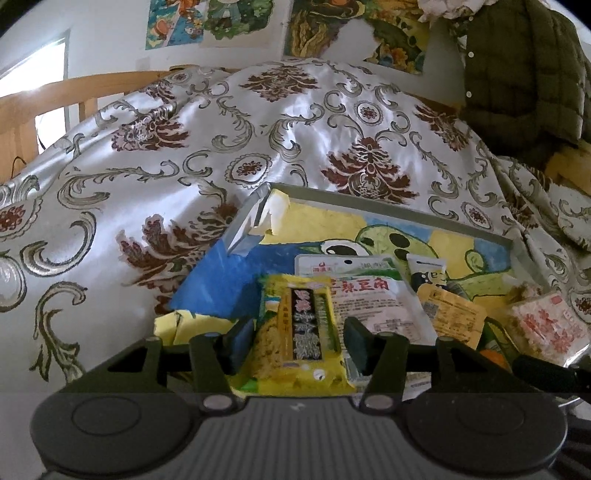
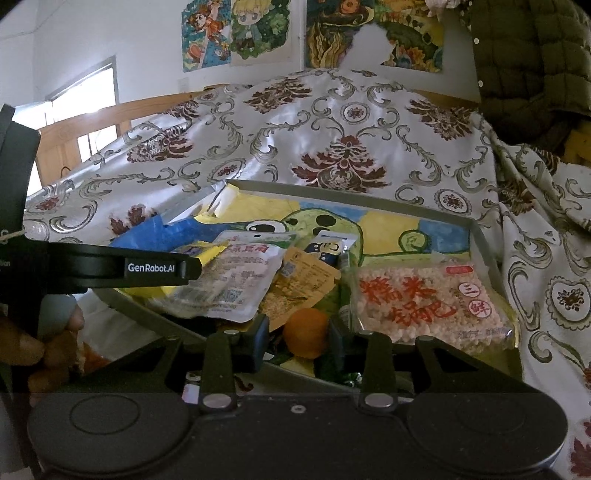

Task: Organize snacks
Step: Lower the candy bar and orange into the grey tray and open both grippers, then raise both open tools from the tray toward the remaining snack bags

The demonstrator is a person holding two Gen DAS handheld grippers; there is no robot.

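Note:
A grey tray point(image 1: 388, 206) lined with a painted frog picture holds several snack packs. My left gripper point(image 1: 299, 341) is shut on a yellow snack pack point(image 1: 301, 325) and holds it over the tray's near left part. Behind it lie a white pouch point(image 1: 369, 295) and a yellow sachet point(image 1: 452, 310). My right gripper point(image 2: 297, 341) is shut on a small orange fruit point(image 2: 306, 332) at the tray's point(image 2: 369, 197) near edge. A clear rice-cracker pack point(image 2: 428, 302) lies to its right, the white pouch point(image 2: 236, 280) to its left.
The tray rests on a patterned satin cloth point(image 1: 147, 166) over a raised surface. A green padded jacket point(image 1: 524, 66) hangs at the back right. Posters point(image 2: 240, 29) hang on the wall. The left gripper's body point(image 2: 110, 266) crosses the right wrist view at left.

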